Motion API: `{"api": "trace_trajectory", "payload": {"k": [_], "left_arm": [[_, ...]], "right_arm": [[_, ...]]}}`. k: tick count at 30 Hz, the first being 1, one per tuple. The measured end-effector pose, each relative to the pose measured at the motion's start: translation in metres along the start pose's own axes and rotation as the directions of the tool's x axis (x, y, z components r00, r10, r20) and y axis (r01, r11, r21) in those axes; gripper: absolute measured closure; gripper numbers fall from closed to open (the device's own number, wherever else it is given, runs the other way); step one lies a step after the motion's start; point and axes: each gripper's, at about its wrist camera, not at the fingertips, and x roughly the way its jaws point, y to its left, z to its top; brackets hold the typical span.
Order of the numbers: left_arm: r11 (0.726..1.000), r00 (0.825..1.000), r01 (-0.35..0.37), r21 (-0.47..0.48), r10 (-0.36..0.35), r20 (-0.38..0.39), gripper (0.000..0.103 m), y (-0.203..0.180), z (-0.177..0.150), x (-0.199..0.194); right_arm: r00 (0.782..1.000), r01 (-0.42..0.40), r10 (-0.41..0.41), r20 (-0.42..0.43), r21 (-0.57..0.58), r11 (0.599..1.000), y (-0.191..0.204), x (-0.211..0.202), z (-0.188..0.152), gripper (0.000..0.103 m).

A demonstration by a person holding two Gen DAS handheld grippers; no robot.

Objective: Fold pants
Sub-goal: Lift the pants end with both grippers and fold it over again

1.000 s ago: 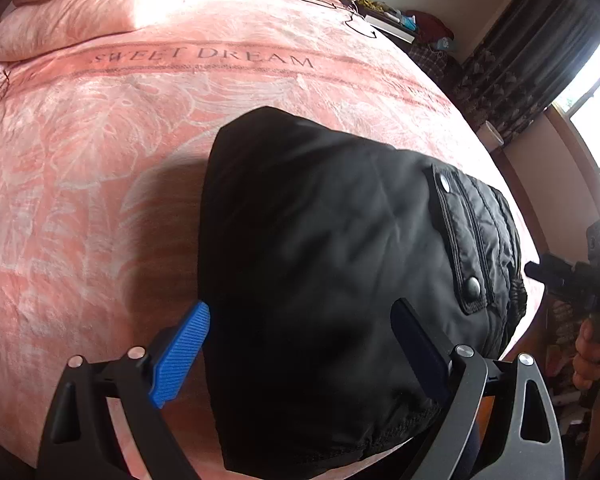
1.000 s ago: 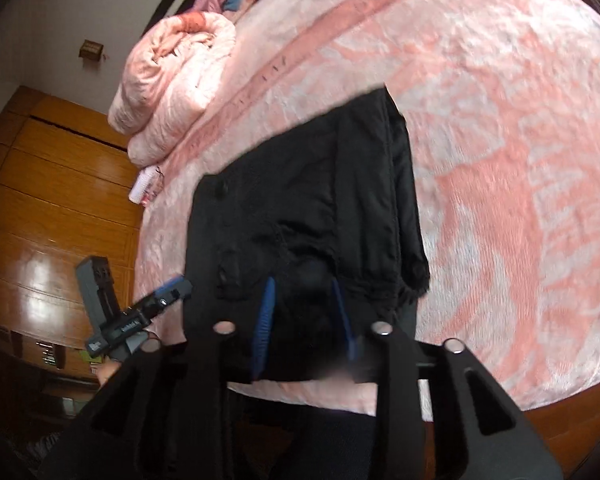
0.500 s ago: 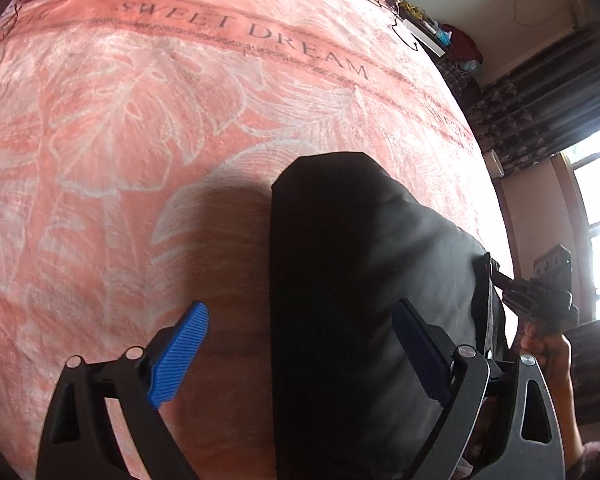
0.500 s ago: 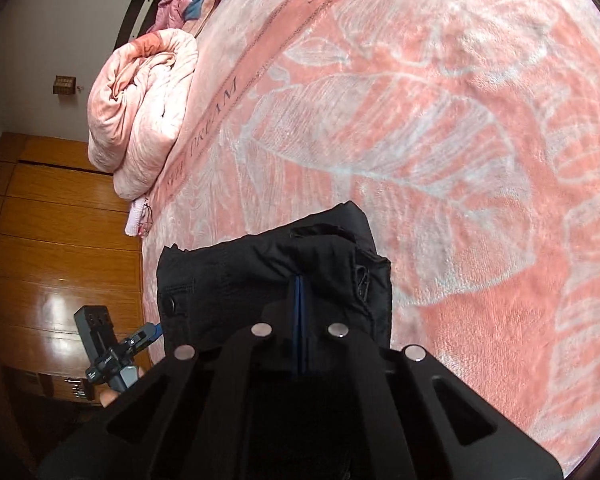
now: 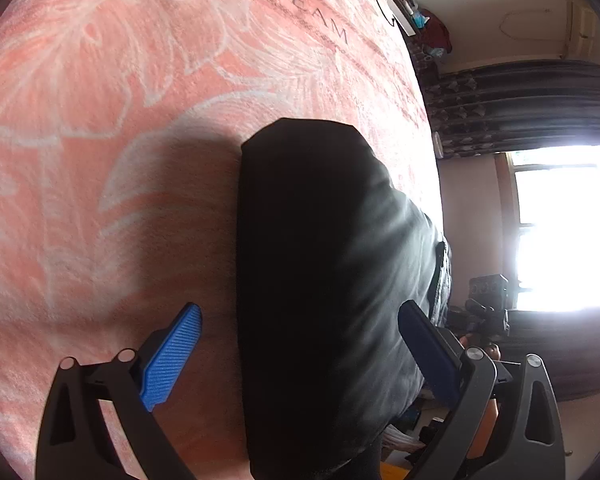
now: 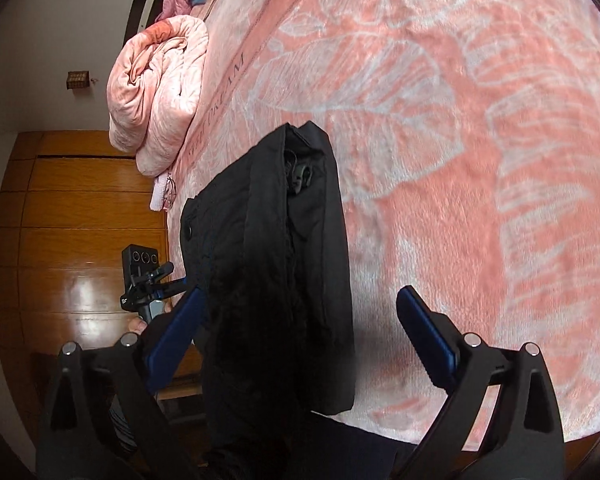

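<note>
Black padded pants lay folded into a thick bundle on the pink leaf-patterned blanket, near the bed's edge. Both tools stood released: the left gripper and right gripper each spread wide around the bundle, probably without touching it. A rolled pink quilt sat further back.

Left wrist view: folded black pants block the 12 o'clock lane; bare pink blanket open from 9 to 11. Right wrist view: blanket open from 12 to 3; rolled pink quilt sits at 11.
</note>
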Motion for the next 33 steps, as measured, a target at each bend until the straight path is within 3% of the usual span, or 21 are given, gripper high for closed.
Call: {"api": "trace_trajectory", "payload": {"k": [9, 19, 24, 25, 26, 29, 33], "left_arm": [[0.993, 0.99, 0.114, -0.031, -0.116, -0.078, 0.004, 0.008, -0.001, 0.023], [0.987, 0.98, 0.145, -0.071, -0.153, -0.128, 0.004, 0.015, 0.008, 0.063], [0.985, 0.979, 0.155, -0.079, -0.164, -0.123, 0.004, 0.019, 0.006, 0.066], [0.987, 0.982, 0.138, -0.081, -0.148, -0.12, 0.009, 0.018, 0.006, 0.067], [0.987, 0.982, 0.136, -0.085, -0.145, -0.12, 0.027, 0.017, 0.006, 0.067], [0.985, 0.982, 0.146, -0.096, -0.156, -0.108, 0.041, 0.015, 0.006, 0.067], [0.985, 0.984, 0.152, -0.085, -0.158, -0.078, 0.055, 0.009, 0.004, 0.062]], "right_arm": [[0.996, -0.035, 0.034, -0.088, -0.006, 0.999, 0.004, 0.032, -0.003, 0.006], [0.988, -0.056, 0.053, -0.147, -0.018, 0.998, 0.01, 0.068, 0.007, 0.002], [0.987, -0.067, 0.061, -0.151, -0.035, 0.997, 0.017, 0.077, 0.01, 0.002], [0.988, -0.06, 0.053, -0.147, -0.046, 0.997, 0.018, 0.078, 0.009, 0.004], [0.989, -0.053, 0.045, -0.14, -0.054, 0.997, 0.018, 0.079, 0.008, 0.011], [0.992, -0.054, 0.048, -0.117, -0.051, 0.997, 0.018, 0.078, 0.006, 0.035], [0.996, -0.056, 0.049, -0.076, -0.085, 0.995, 0.034, 0.07, -0.001, 0.053]]}}
